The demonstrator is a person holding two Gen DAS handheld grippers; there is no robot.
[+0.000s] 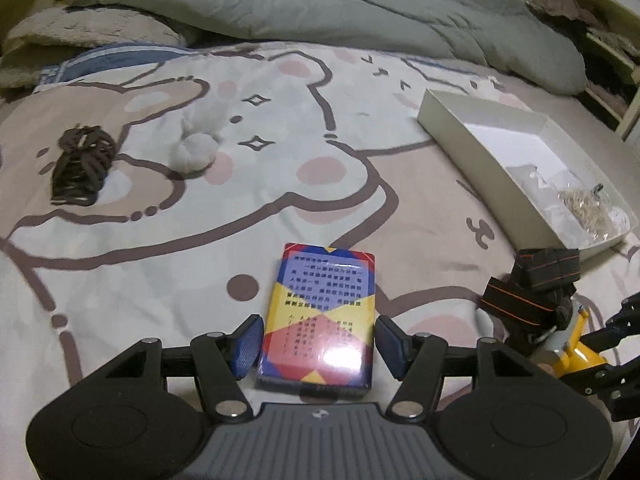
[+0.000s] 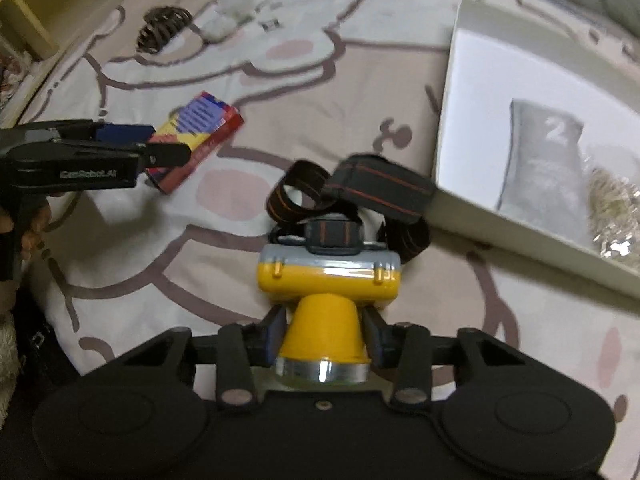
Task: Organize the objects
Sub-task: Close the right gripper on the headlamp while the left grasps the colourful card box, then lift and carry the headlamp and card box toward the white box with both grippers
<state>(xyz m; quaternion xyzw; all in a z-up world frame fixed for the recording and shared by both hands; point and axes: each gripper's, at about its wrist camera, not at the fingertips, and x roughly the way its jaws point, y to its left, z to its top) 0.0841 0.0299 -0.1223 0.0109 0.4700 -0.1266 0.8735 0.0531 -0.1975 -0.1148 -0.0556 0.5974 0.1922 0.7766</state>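
Observation:
My left gripper [image 1: 318, 340] has its blue pads against both long sides of a colourful card box [image 1: 320, 312] lying on the bed; the box also shows in the right wrist view [image 2: 196, 140], with the left gripper [image 2: 160, 148] around it. My right gripper [image 2: 324, 334] is shut on the yellow cone of a headlamp [image 2: 328, 280], whose black and orange straps [image 2: 360, 192] lie ahead of it. The headlamp also shows at the right edge of the left wrist view [image 1: 552, 320]. A white open box [image 1: 472, 152] lies to the right.
The white box [image 2: 448, 112] holds a grey pouch [image 2: 548, 160] and a shiny crinkled bag [image 2: 616, 208]. A dark hair claw [image 1: 80, 164] and a white fluffy ball [image 1: 194, 152] lie on the cartoon sheet at the left. A green duvet [image 1: 320, 4] is bunched at the back.

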